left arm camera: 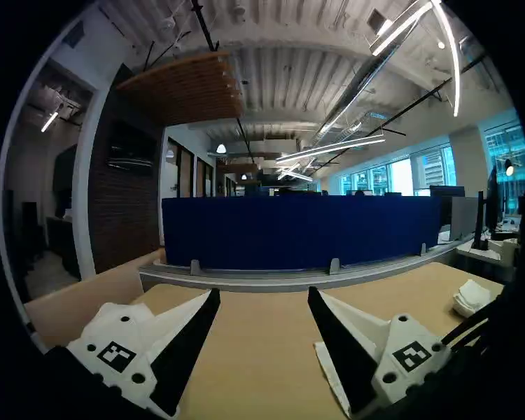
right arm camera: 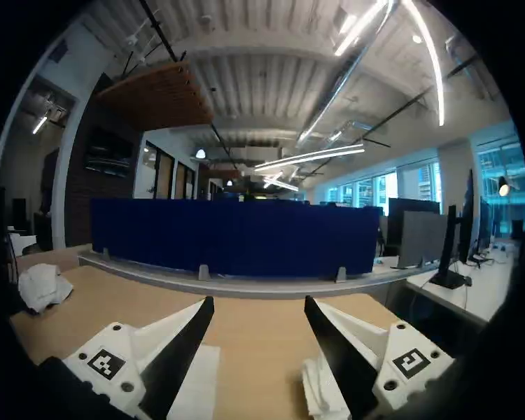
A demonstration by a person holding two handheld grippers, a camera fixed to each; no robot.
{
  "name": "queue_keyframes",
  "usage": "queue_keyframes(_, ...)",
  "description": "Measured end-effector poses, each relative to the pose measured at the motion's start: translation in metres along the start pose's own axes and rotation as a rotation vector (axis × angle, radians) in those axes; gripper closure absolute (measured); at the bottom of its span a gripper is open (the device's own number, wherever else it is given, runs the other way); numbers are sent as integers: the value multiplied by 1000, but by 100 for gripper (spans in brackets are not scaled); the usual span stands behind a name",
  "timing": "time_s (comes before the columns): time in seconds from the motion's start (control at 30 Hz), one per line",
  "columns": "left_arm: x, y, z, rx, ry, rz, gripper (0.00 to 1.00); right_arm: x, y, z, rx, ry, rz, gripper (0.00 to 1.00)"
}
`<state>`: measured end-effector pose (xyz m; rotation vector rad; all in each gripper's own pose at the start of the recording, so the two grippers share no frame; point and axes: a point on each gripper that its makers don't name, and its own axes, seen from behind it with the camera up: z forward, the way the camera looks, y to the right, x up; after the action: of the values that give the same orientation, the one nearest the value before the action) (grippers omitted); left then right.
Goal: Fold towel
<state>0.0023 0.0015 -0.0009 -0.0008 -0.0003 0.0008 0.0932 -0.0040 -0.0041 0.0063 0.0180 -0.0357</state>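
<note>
My left gripper is open over the wooden table, with nothing between its fingers. A white cloth edge lies under its right finger. A small crumpled white towel sits on the table far to the right. In the right gripper view, my right gripper is also open and holds nothing. A flat white towel lies under its left finger, and a bunched white cloth under its right finger. Another crumpled white towel rests at the table's left end.
A blue partition on a grey rail runs along the table's far edge. Monitors stand on a white desk to the right. Bare tabletop stretches ahead of both grippers.
</note>
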Motion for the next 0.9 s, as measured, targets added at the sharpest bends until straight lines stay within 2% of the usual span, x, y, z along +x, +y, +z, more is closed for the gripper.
queue_keyframes(0.17,14,9,-3,-12,-7,9,7,26,4,-5,-1,1,-11,0)
queue_keyframes(0.3,20,19,-3,-38,-21,23,7,34,4,-6,15,-17,-10,0)
queue_keyframes(0.47,20,34,-5,-103,-56,59,7,40,-1,-9,50,-42,-32,0)
queue_keyframes(0.73,20,49,-11,-202,-105,101,7,40,-13,-14,136,-97,-63,0)
queue_keyframes(0.9,12,64,-18,-283,-159,124,7,31,-25,-19,214,-163,-88,0)
